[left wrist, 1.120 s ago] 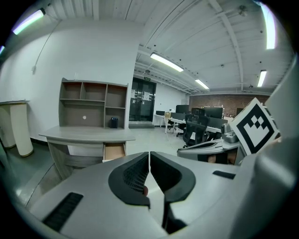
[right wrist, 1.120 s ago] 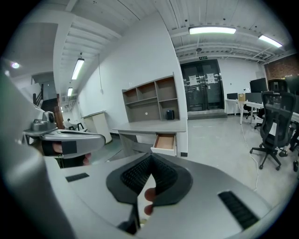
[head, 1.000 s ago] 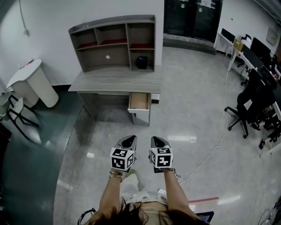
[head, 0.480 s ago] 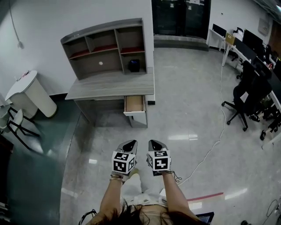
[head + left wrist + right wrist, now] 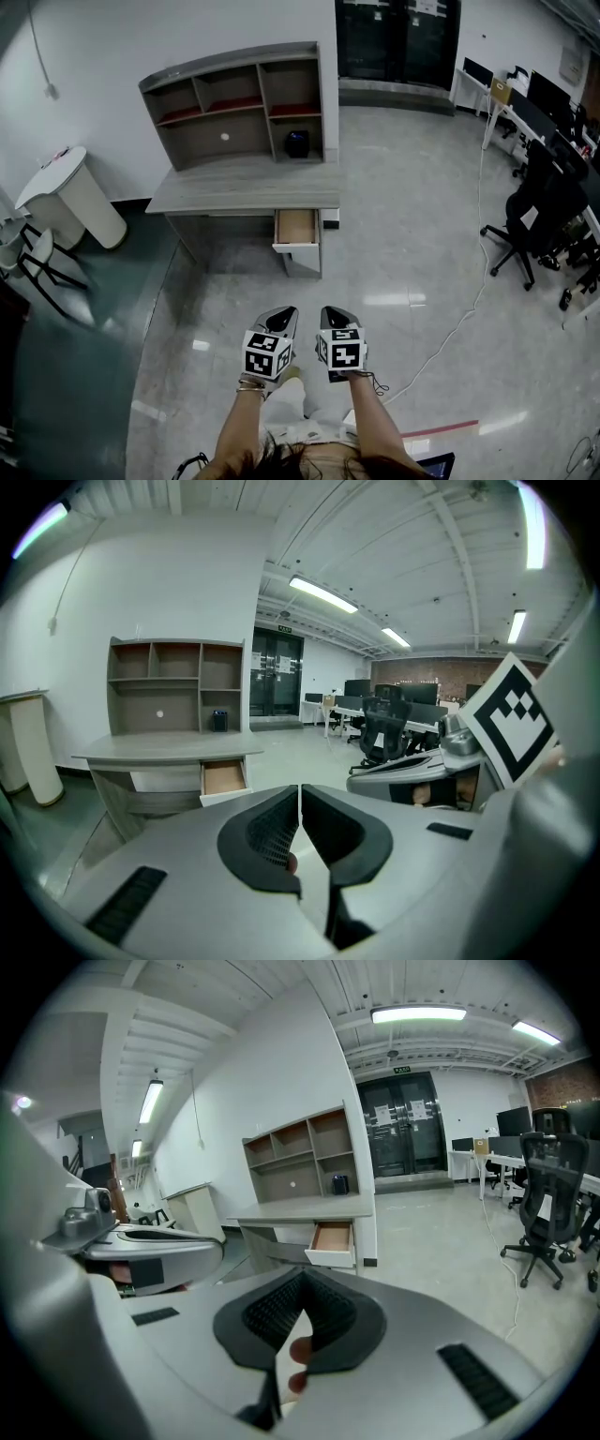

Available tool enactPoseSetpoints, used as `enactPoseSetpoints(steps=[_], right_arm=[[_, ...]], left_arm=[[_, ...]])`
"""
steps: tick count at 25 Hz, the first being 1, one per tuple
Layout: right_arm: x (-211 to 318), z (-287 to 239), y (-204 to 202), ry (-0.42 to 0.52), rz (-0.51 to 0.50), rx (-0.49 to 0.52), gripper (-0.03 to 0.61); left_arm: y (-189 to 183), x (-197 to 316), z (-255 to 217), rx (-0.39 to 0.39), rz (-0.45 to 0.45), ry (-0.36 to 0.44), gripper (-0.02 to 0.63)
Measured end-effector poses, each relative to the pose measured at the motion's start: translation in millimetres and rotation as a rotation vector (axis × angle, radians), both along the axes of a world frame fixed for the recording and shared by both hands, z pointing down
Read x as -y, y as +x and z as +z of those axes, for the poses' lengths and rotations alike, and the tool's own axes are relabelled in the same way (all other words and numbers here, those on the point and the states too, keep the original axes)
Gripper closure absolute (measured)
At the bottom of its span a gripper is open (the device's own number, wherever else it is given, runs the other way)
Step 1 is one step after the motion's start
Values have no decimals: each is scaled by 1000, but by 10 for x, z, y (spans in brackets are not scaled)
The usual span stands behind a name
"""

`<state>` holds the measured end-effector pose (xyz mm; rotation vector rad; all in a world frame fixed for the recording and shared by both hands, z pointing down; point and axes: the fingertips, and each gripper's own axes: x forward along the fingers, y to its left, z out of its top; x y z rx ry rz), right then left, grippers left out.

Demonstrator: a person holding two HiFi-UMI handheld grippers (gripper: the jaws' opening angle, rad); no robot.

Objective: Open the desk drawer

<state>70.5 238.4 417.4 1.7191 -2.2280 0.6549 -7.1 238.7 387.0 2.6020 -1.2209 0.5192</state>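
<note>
Desk point(image 5: 244, 187) and drawer point(image 5: 297, 228) lie slightly farther right in the head view than half a second earlier; both grippers keep their place low in the frame, side by side. Left gripper point(image 5: 281, 313): jaws together, only a thin slit between the pads, holding nothing. Right gripper point(image 5: 336, 313): jaws fully together, holding nothing. Drawer: pulled out beneath the right end of the desk top, white front toward the person, brown inside exposed, well apart from both grippers across the floor point(image 5: 375, 272). Shelf unit point(image 5: 234, 103) stands on the desk's rear edge; office chair point(image 5: 525, 225) at far right.
</note>
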Motion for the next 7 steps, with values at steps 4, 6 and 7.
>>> enactPoseSetpoints(steps=[4,6,7], right_arm=[[147,27,-42,-8,-2,-13,558],[243,34,-70,-13,0,-20,558],[290,38,-87,-16,0,-23,558]], left_arm=[[3,138,56,1,16,-10,594],[-2,226,82,6,28,-13,594],[-10,271,96,8,33,-16,594]])
